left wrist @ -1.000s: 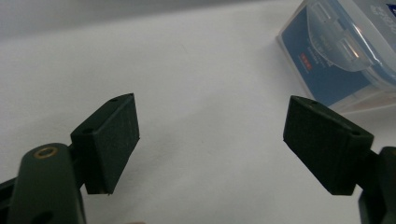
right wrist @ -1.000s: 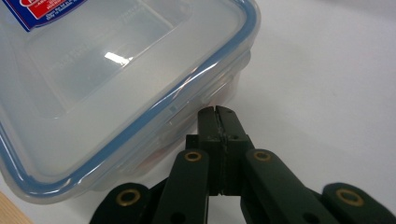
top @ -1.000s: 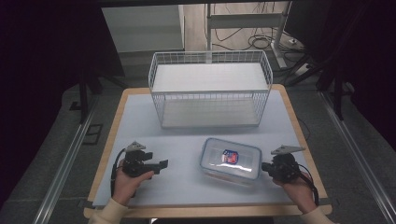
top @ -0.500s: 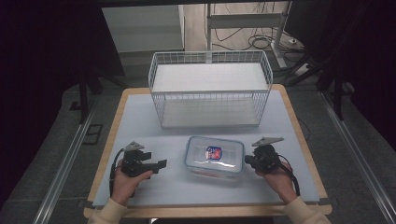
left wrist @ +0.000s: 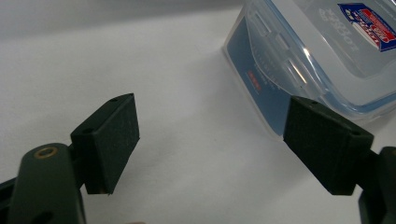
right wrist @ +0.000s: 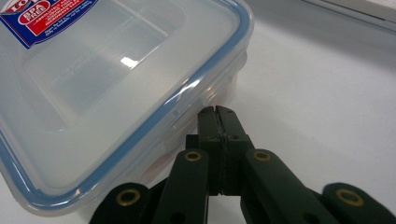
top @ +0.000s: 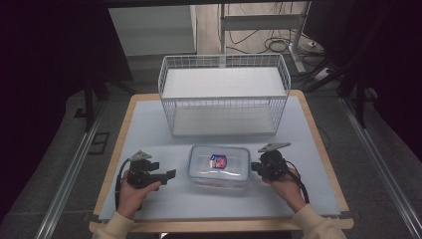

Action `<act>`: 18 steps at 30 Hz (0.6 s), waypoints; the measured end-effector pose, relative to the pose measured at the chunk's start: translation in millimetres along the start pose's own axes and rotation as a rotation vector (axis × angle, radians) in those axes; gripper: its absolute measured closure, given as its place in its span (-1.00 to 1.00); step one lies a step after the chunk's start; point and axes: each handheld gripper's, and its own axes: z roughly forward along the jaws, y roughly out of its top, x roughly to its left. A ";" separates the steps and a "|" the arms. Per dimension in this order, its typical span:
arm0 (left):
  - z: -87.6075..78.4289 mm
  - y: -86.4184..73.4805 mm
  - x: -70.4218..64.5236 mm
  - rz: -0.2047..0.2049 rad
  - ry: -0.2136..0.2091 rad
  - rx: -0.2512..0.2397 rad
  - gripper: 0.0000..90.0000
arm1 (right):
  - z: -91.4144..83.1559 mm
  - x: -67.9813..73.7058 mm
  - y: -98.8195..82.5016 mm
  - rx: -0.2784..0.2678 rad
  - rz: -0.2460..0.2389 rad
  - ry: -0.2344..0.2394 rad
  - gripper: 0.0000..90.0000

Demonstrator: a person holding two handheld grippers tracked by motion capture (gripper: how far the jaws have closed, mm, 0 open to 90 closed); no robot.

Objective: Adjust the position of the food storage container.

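Since the earlier pictures, the clear container (top: 219, 167) has slid leftward across the table (top: 149, 124) and now lies squarely in front of the wire basket (top: 224, 94), near the table's front edge. With its jaws pressed flat together and empty, the right gripper (top: 255, 168) sits against the container's right end; in the right gripper view the closed tips (right wrist: 218, 112) touch the side just under the blue-sealed lid, so it reads as a push rather than a grip. Left of the container, the left gripper (top: 171, 174) rests with jaws spread wide, released, the box corner (left wrist: 261, 93) just beyond them. Probably the push brought the box within the left gripper's reach.
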 end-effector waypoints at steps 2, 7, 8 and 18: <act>-0.1 -0.3 -0.2 0.000 0.000 0.000 -0.60 | -0.6 -1.1 -0.6 -0.001 -0.001 0.014 1.00; -0.4 -1.2 0.3 -0.003 -0.001 0.001 -0.60 | -12.6 -4.0 -6.3 -0.032 0.002 0.033 1.00; -0.6 -1.5 0.6 -0.005 0.000 -0.001 -0.60 | -17.3 -3.4 -8.5 -0.039 -0.003 0.041 1.00; 1.1 -0.2 0.6 -0.003 0.002 0.001 -0.60 | -42.8 19.5 -42.9 -0.012 -0.077 0.131 1.00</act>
